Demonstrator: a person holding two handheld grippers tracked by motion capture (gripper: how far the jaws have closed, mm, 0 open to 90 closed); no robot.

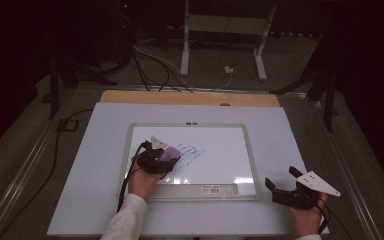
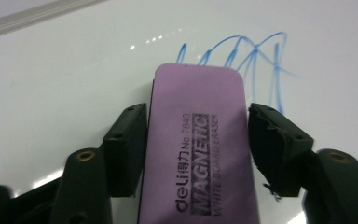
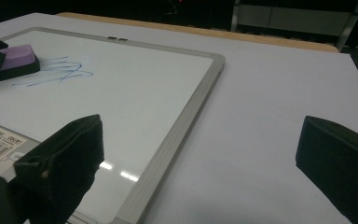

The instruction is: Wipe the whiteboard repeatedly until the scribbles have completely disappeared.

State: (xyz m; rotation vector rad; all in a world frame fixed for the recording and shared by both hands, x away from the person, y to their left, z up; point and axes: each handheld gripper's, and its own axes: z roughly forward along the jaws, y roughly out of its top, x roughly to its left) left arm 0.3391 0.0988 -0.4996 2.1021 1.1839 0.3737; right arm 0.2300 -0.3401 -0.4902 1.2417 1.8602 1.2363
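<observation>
A framed whiteboard (image 1: pixel 247 150) lies flat on the table with a blue scribble (image 1: pixel 190 152) left of its middle. My left gripper (image 1: pixel 166 159) is shut on a purple magnetic eraser (image 2: pixel 198 140), one pad pressed on each long side. The eraser's front edge rests at the scribble (image 2: pixel 256 56), down on the board. The same eraser (image 3: pixel 9 63) appears at the far left of the right gripper view. My right gripper (image 1: pixel 281 177) rests on the table off the board's lower right corner, its jaws wide apart with nothing between them.
A white sheet (image 1: pixel 290 130) covers the tabletop, with a wooden edge (image 1: pixel 190 97) at the back. A barcode label (image 1: pixel 219 189) sits on the board's lower frame. Cables (image 1: pixel 155 65) and a white stand (image 1: pixel 225 35) stand on the floor beyond the table.
</observation>
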